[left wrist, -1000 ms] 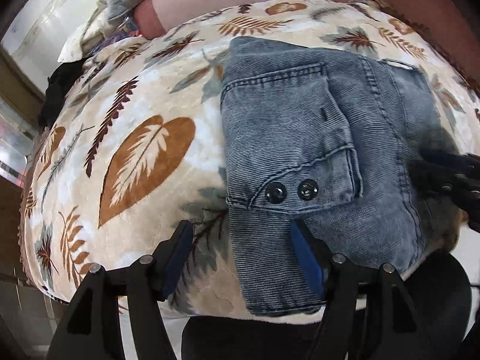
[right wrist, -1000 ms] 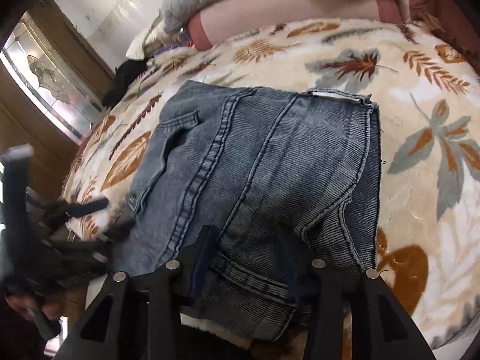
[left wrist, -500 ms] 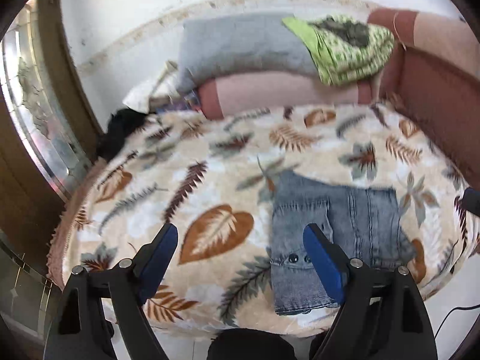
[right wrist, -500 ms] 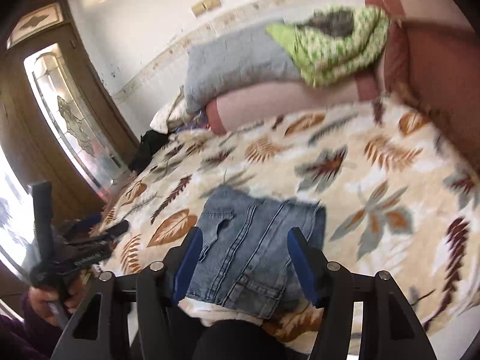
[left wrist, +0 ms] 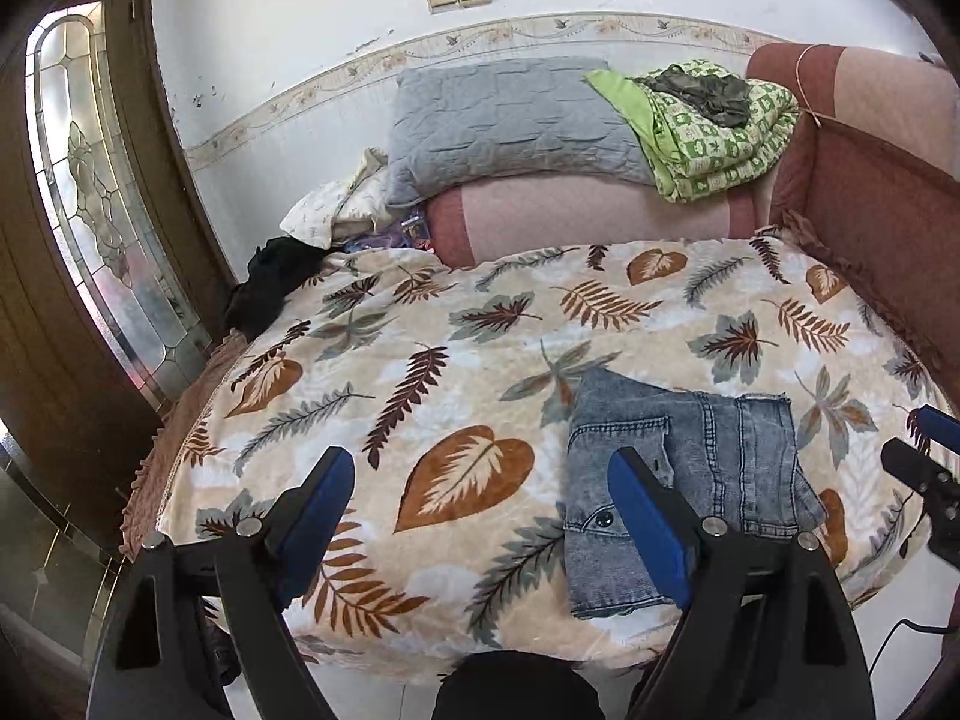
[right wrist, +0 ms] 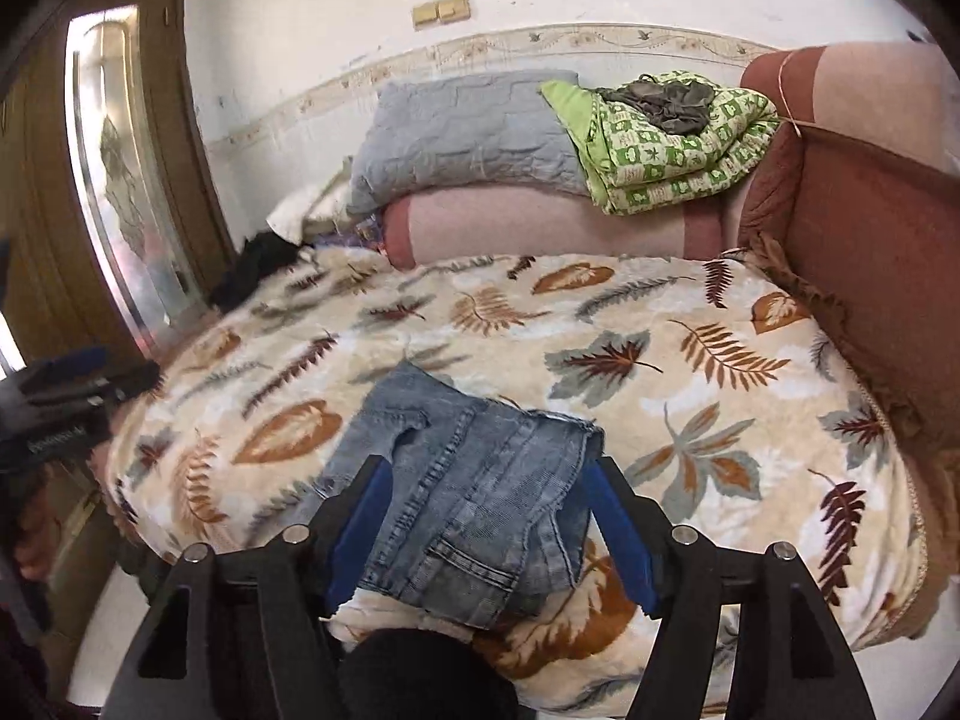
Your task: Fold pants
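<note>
the folded denim pants (left wrist: 684,468) look thick, limp, fairly heavy; best pinched at the near hem on the leaf blanket (left wrist: 468,360). left gripper (left wrist: 480,510) gapes wide, empty; right gripper (right wrist: 486,534), jaws just widening, grips nothing.

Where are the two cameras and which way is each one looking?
Left wrist: rides the left gripper, looking down over the leaf blanket; folded jeans lie right; its open fingers show.
Right wrist: rides the right gripper, jeans straight ahead; its open fingers and a hand show.
Shared: jeans, blanket, grey pillow.
</note>
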Demonstrator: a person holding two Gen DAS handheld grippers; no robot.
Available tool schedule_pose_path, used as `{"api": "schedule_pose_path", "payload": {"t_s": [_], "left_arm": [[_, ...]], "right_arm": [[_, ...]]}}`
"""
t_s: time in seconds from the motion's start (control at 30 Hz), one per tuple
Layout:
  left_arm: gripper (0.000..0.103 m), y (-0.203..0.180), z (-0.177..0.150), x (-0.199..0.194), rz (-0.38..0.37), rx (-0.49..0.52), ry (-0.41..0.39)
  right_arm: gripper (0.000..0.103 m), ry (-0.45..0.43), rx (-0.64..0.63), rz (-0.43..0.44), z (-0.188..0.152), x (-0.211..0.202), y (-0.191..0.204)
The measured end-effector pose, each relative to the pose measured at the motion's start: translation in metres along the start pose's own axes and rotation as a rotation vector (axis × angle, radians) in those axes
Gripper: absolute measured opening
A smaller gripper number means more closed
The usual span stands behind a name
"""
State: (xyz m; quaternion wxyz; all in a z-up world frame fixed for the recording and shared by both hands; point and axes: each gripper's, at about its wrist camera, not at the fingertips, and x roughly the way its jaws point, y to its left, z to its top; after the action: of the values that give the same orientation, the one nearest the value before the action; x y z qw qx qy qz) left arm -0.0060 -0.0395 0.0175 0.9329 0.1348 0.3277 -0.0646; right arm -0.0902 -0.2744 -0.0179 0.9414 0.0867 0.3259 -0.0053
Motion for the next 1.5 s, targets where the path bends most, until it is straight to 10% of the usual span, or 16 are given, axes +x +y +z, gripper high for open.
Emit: {"api": "schedule_pose_path", "payload": {"t_s": [1.5], "left_arm": [[0.087, 0.000, -0.013, 0.072, 0.044, 0.027, 0.153]], "right_arm": [[0.071, 0.118, -0.114, -0.024, -0.004, 0.066, 0.033]]}}
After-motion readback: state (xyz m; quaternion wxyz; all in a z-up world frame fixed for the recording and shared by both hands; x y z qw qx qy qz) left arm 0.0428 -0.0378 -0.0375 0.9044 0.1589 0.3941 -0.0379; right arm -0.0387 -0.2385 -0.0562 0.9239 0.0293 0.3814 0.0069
